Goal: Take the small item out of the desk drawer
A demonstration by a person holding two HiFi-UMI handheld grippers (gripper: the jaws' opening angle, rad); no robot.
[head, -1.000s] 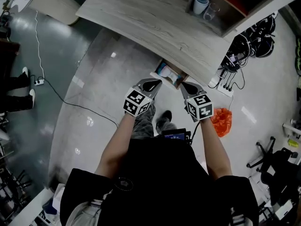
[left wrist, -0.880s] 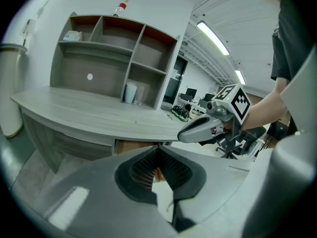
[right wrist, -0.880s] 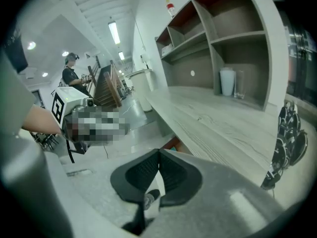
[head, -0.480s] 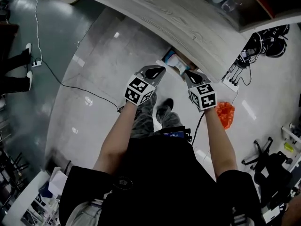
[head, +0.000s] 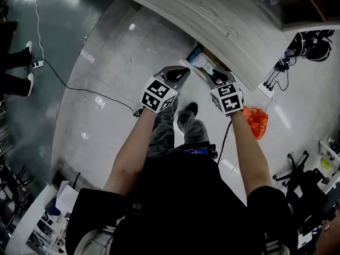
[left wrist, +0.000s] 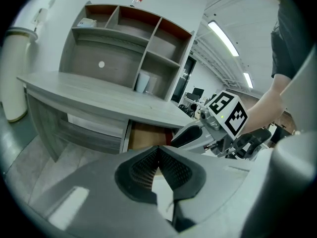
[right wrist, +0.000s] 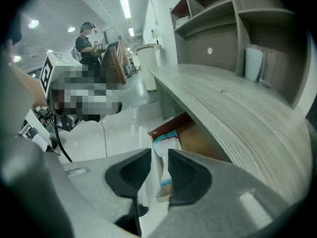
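The drawer [head: 192,67] stands pulled out under the wooden desk [head: 212,15]. In it lies a small white and blue packet [head: 198,60], also seen past the right jaws [right wrist: 166,142]. My right gripper [head: 215,74] is at the drawer's front. Its jaws are opening, and the white drawer front [right wrist: 144,143] runs between them with the pads apart [right wrist: 159,161]. My left gripper [head: 183,73] hovers just left of the drawer, shut with nothing in it [left wrist: 158,155]. The left gripper view shows the drawer's brown inside [left wrist: 146,135] and the right gripper [left wrist: 195,134].
A shelf unit with a white cup [left wrist: 142,82] stands on the desk. An orange bag [head: 256,122] lies on the floor to the right, near a power strip with cables [head: 276,73]. A cable [head: 95,92] crosses the floor at left. Another person [right wrist: 89,38] stands far off.
Both grippers have come closer to the desk edge and the open drawer. The view has tilted, so the shelf has slid out at the top.
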